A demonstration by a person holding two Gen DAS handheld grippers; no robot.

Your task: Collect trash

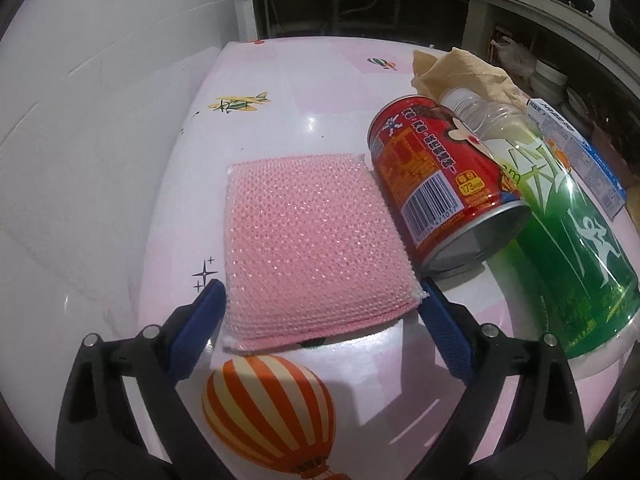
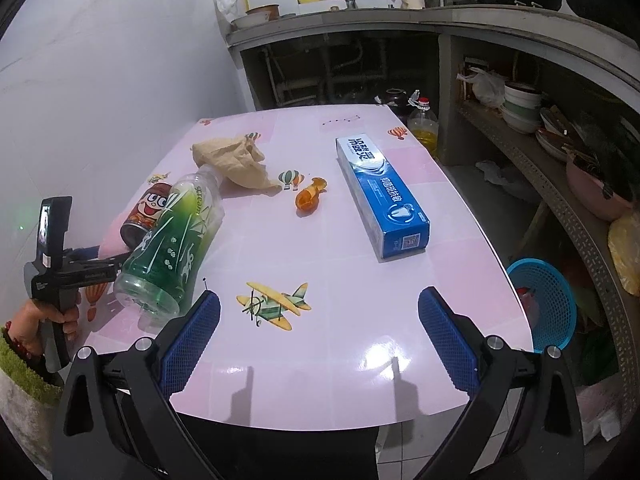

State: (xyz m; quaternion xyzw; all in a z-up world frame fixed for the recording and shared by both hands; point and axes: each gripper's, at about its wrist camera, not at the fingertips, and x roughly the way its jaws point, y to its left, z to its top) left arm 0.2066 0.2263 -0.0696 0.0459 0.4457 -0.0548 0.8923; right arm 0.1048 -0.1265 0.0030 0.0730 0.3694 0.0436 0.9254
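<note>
Nearest to us in the left wrist view, our left gripper [image 1: 320,304] is spread wide, its blue pads flanking the near corners of a pink sponge [image 1: 308,248] that lies flat on the tabletop [image 1: 280,120]. The right pad sits at the sponge's corner; whether the pads press on it we cannot tell, and the sponge lies flat, not lifted. Just beside the sponge on its right, a red can [image 1: 436,184] lies on its side with its open end toward us, touching a green plastic bottle [image 1: 568,240], also on its side. Beyond them sits a crumpled brown paper [image 1: 460,72], and at the far right a blue toothpaste box [image 1: 576,148].

In the right wrist view, our right gripper [image 2: 319,332] is spread too, with nothing between its pads, hovering above the near edge of the pink tabletop [image 2: 360,280]. At the left a hand [image 2: 44,320] holds the other gripper's handle beside the green bottle. Farther off lie an orange scrap [image 2: 310,196], the brown paper and the blue box, well apart from one another. Off the tabletop's right edge, lower down, stands a blue basket [image 2: 548,300].
</note>
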